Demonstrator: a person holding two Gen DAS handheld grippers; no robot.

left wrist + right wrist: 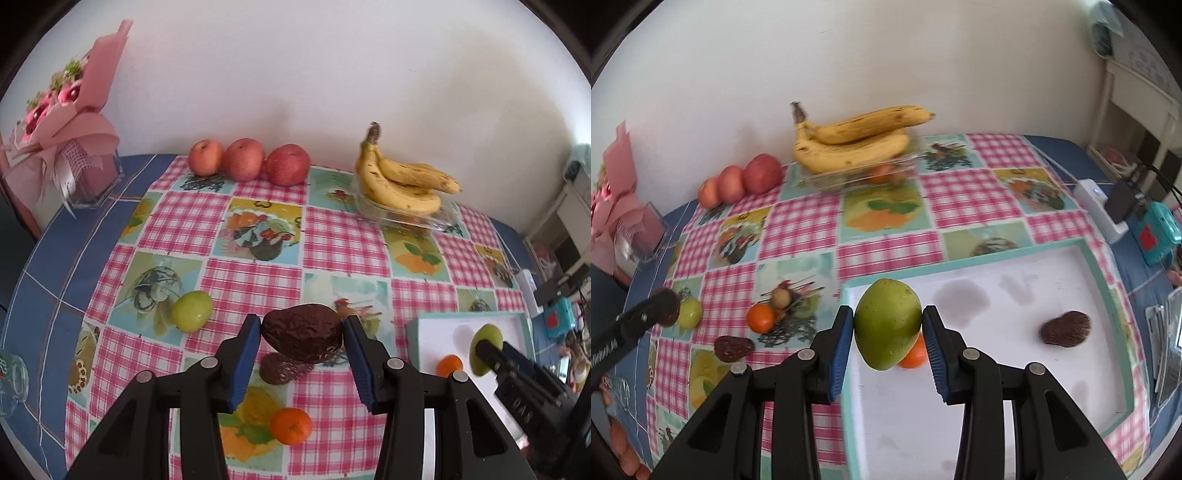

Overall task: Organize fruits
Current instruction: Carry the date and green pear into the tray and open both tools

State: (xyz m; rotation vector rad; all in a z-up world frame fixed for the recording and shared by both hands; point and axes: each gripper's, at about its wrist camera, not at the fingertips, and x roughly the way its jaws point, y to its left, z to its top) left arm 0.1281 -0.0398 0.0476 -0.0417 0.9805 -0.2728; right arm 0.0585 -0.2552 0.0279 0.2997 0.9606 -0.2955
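Observation:
My left gripper is shut on a dark brown wrinkled avocado, held above the checked tablecloth. Under it lie a second brown avocado, a tangerine and a green fruit. My right gripper is shut on a green mango over the near left corner of a white tray with a teal rim. In the tray are a brown avocado and a tangerine, partly hidden by the mango. The left gripper shows at the far left.
Three apples line the wall. Bananas rest on a clear plastic box. A pink bouquet stands at back left. A power strip and a teal device sit right of the tray. A glass lies at the left edge.

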